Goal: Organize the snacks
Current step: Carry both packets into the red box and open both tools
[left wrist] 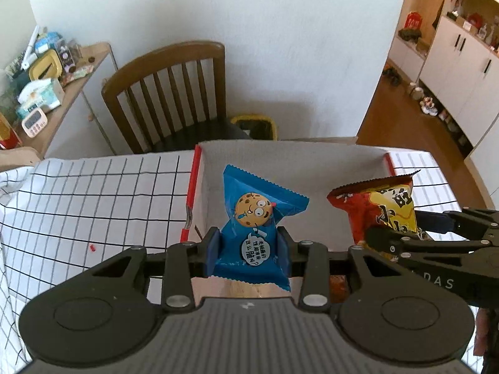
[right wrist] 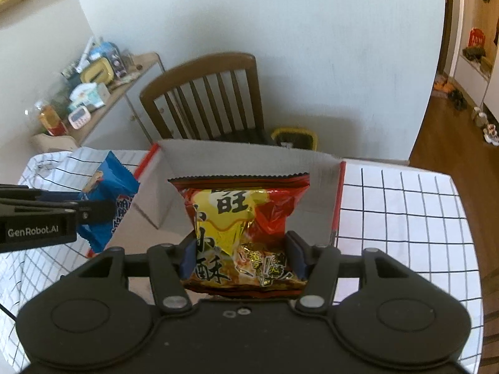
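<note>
Going left to right: the checked tablecloth (left wrist: 93, 193) is bare on the left side apart from a tiny red scrap (left wrist: 92, 247). Then the left gripper (left wrist: 248, 251), pinched tight around the lower half of a blue cookie packet (left wrist: 255, 218), which it holds upright over the open cardboard box (left wrist: 280, 155). Next to that, the right gripper (right wrist: 241, 255) is clamped on a red and yellow snack bag (right wrist: 243, 218), also over the box, toward its right wall.

What worries me: both packets look headed for the same box at once, and the two tools are already close side by side, so they could bump each other on the way down. The crinkly foil looks slippery too, so a packet might slide out early and land on the cloth instead. The box flaps stand up on all sides, and clipping one could shove the whole box toward the chair (left wrist: 174, 93) behind.
</note>
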`<action>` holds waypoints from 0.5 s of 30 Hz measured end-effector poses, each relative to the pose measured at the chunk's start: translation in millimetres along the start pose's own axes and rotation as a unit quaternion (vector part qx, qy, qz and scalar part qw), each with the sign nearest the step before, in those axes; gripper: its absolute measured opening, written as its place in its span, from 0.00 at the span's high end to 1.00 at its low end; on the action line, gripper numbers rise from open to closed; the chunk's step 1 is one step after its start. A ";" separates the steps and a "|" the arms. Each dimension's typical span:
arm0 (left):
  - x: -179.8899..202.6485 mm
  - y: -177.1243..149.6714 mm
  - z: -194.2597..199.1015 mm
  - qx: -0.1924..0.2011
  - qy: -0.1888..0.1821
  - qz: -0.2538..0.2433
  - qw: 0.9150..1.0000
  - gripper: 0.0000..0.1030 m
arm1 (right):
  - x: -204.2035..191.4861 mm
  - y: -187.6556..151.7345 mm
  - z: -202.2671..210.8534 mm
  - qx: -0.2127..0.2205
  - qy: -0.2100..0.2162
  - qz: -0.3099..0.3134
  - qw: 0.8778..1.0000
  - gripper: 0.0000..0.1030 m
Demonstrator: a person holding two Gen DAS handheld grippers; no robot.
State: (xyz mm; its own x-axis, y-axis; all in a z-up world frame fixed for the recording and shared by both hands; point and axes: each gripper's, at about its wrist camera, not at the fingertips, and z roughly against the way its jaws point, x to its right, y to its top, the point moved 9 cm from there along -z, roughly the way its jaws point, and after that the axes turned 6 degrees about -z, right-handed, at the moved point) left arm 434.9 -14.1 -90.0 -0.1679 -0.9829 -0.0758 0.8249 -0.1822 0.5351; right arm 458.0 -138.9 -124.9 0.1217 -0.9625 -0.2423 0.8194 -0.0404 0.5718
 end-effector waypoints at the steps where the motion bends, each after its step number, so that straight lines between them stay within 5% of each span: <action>1: -0.7 0.1 -9.0 -0.006 0.002 0.002 1.000 0.64 | 1.0 0.0 -5.8 -0.004 -0.002 -0.001 1.000 0.44; 15: -0.6 -19.9 -92.7 -0.074 0.011 0.001 0.997 0.63 | 6.5 -16.4 -70.5 -0.061 -0.012 0.004 0.998 0.44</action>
State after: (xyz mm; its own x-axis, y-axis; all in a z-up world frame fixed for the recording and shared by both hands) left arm 468.6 -12.4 -178.6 -0.1566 -0.9832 -0.0940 0.8957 -0.1815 0.4060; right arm 484.9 -125.6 -191.0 0.1156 -0.9690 -0.2183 0.8805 -0.0017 0.4740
